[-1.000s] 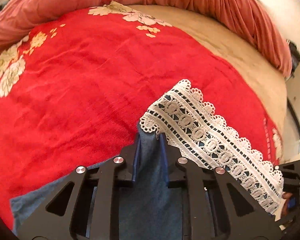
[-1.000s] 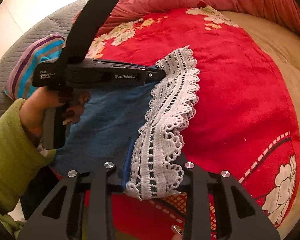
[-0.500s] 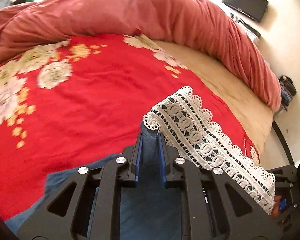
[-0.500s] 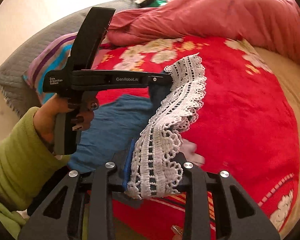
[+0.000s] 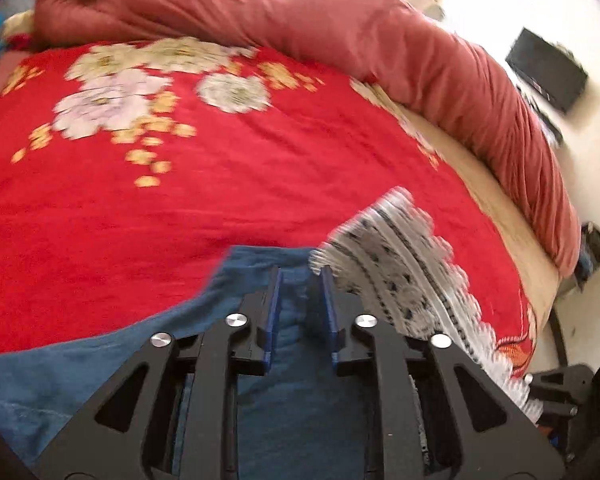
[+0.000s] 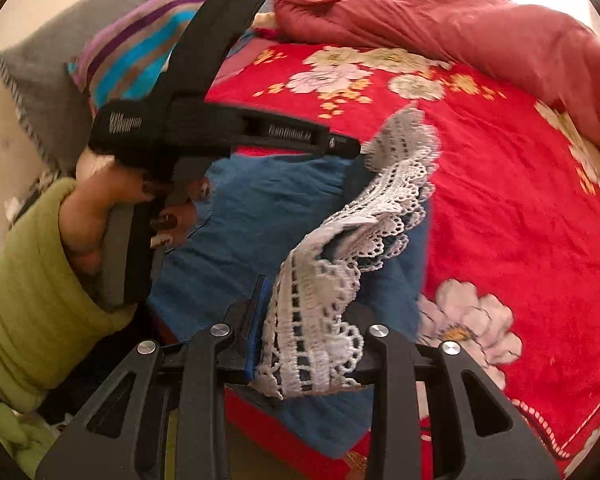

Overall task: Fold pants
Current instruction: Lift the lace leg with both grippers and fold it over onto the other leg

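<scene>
We see the pants, blue with a white lace hem, lying on a red flowered blanket over the bed. In the right wrist view they fill the middle, from about 9 o'clock down to 6 o'clock, and their lower edge is cut off behind our own gripper frame.

The right gripper grips the lace hem between its fingers: the blue pad of one finger shows at 7 o'clock of the lace, while the other pad is hidden under the bunched trim. The jaws stand narrow around the cloth.

The left gripper appears in its own view with both blue pads a little apart and blue cloth lying between them. We cannot tell whether the pads pinch the cloth or merely straddle it; motion blur smears the lace at 3 o'clock of the pads. From the right wrist view the left gripper's tip meets the far end of the hem at 12 o'clock, but the fingers are seen side-on and their gap is hidden.

A left hand in a green sleeve holds the handle at 9 o'clock. A pink duvet is heaped along the top, and a striped pillow lies at 11 o'clock, partly covered by the gripper body.
</scene>
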A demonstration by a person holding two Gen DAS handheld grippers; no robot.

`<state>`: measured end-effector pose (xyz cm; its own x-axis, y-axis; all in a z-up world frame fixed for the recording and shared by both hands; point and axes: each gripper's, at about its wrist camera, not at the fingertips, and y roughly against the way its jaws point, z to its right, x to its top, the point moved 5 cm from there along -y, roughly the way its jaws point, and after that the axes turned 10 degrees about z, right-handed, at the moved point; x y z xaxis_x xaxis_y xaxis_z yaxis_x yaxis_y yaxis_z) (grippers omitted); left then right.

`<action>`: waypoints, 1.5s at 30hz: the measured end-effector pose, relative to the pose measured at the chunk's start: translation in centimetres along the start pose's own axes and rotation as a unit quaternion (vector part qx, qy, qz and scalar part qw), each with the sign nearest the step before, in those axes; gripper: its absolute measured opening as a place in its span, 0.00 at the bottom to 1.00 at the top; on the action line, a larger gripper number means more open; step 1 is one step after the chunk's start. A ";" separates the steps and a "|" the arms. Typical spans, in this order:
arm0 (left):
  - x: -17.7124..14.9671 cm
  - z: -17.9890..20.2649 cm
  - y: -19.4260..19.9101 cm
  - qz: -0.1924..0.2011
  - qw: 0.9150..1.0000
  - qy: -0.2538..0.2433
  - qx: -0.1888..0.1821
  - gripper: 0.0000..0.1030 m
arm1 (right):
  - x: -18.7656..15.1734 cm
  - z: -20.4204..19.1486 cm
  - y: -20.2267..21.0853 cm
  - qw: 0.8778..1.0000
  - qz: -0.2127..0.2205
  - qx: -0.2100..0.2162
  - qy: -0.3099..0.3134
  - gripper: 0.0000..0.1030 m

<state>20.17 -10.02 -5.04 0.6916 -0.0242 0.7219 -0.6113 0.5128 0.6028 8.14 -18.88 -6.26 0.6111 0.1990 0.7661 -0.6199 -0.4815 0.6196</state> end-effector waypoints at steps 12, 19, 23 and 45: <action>0.1 -9.1 6.0 0.081 0.978 0.188 -0.029 0.33 | -0.6 -8.6 -3.2 0.991 -0.042 0.064 0.105 0.46; -1.0 -6.6 5.2 0.048 0.979 0.179 -0.080 0.46 | 2.1 -7.5 0.3 0.993 0.011 0.064 0.099 0.62; -2.1 -5.7 3.2 0.006 0.976 0.197 -0.097 0.49 | 4.1 -1.4 0.8 0.998 0.036 -0.025 0.047 0.65; -3.1 -5.9 3.5 -0.016 0.993 0.106 0.045 0.19 | 4.1 10.7 -10.2 0.991 -0.037 -0.121 -0.049 0.64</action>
<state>18.13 -3.04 -7.19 0.7706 0.1476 0.6199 -0.6134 0.4353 0.6590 22.24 -22.24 -11.27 0.6974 0.1368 0.7036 -0.6638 -0.2469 0.7060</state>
